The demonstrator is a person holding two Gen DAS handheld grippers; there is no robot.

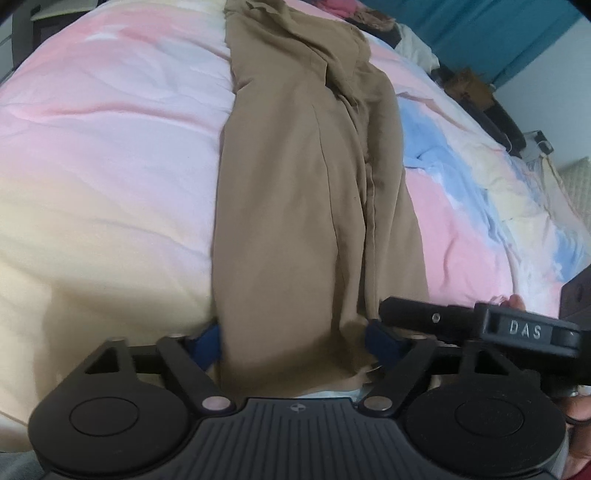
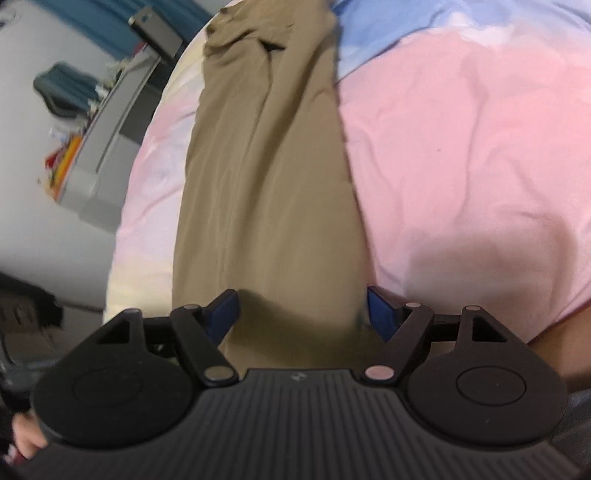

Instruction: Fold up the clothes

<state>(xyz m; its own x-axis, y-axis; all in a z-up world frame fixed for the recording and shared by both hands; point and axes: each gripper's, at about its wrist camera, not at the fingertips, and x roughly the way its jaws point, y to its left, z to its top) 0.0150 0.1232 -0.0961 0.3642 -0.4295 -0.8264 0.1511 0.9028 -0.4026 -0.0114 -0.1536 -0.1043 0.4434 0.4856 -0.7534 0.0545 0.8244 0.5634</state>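
Note:
Tan trousers (image 1: 303,184) lie lengthwise on a pastel pink, blue and yellow bedspread (image 1: 110,147). My left gripper (image 1: 293,343) is open and straddles the near end of the trousers, one blue pad at each side of the cloth. Just to its right is the black body of the right gripper (image 1: 517,328), marked DAS. In the right wrist view the same trousers (image 2: 266,166) run away from me over the bedspread (image 2: 461,147). My right gripper (image 2: 303,314) is open too, with the cloth's near end lying between its spread blue pads.
A heap of other clothes (image 1: 354,11) sits at the bed's far end, before a teal curtain (image 1: 498,33). Dark items (image 1: 498,118) line the bed's right edge. A grey desk (image 2: 107,140) and a teal chair (image 2: 62,88) stand beside the bed.

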